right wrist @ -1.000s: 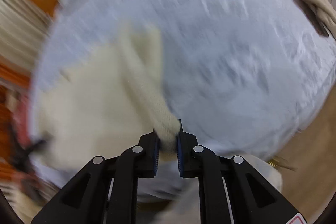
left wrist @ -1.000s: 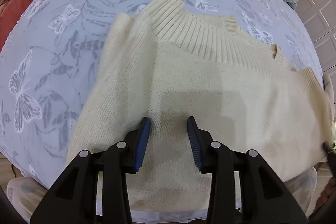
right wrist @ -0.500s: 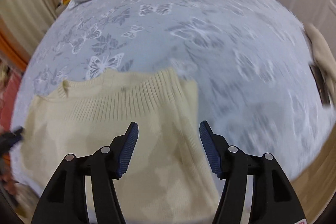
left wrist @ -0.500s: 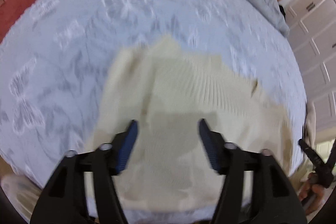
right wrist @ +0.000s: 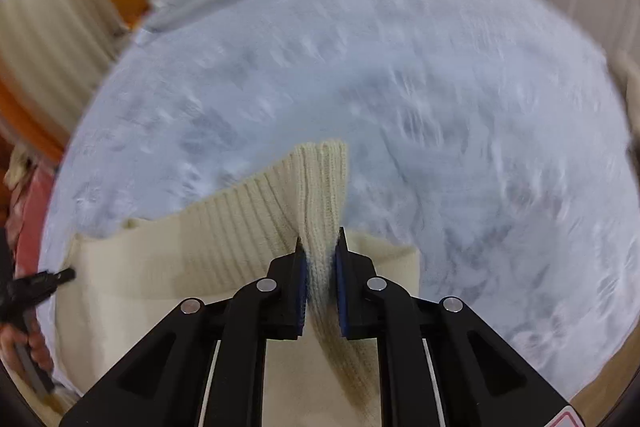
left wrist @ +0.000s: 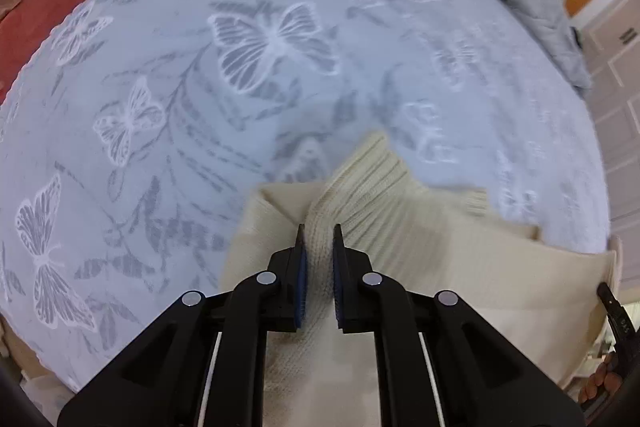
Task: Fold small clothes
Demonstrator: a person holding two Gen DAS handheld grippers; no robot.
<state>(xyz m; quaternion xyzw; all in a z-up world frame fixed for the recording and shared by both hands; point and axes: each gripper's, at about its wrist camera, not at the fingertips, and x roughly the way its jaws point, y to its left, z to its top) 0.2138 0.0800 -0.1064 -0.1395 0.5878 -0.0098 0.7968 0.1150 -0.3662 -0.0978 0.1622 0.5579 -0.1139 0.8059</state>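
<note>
Both grippers, open half a second ago, are now pinching the cream ribbed-knit sweater [left wrist: 400,267] lying on the butterfly-print bed [left wrist: 200,107]: left gripper [left wrist: 318,251] clenched, right gripper [right wrist: 320,259] closing, readying the next fold.

Left gripper [left wrist: 318,231] angled steeply down, jaws clamped on knit ribbing. Right gripper [right wrist: 319,245] likewise pitched down, jaws closing, ribbed fabric pinched between its pads.
</note>
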